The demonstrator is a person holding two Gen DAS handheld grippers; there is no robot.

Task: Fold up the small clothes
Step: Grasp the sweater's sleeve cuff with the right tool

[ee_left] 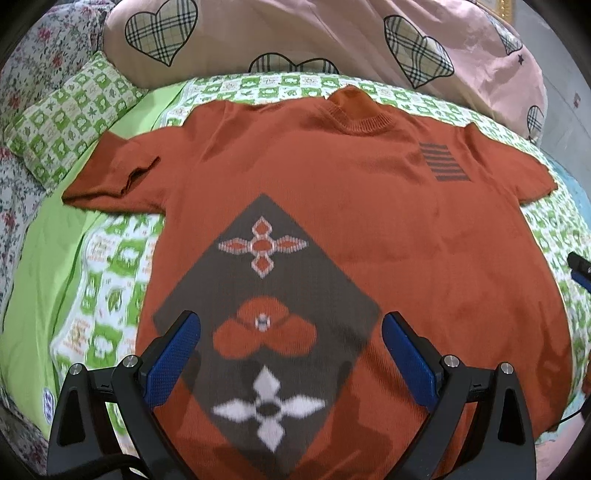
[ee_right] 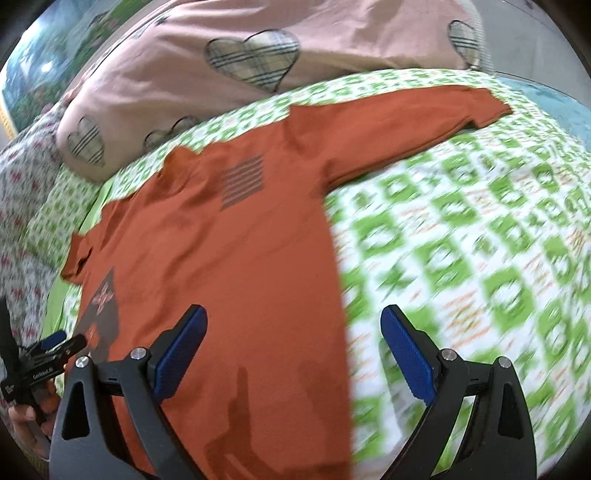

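An orange knitted short-sleeved sweater [ee_left: 332,192] with a grey diamond pattern lies spread flat, front up, on a green-and-white checked sheet [ee_left: 110,280]. My left gripper [ee_left: 291,332] is open and empty, hovering over the lower middle of the sweater. My right gripper [ee_right: 293,325] is open and empty, over the sweater's [ee_right: 221,258] right side edge, one finger above the cloth and one above the sheet [ee_right: 480,258]. The left gripper also shows at the left edge of the right wrist view [ee_right: 55,343]. The right view is motion-blurred.
A pink duvet with plaid hearts [ee_left: 295,33] is bunched along the far side of the bed. A green checked pillow [ee_left: 70,114] lies at far left beside floral bedding [ee_left: 33,66]. The right gripper's tip shows at the right edge [ee_left: 580,269].
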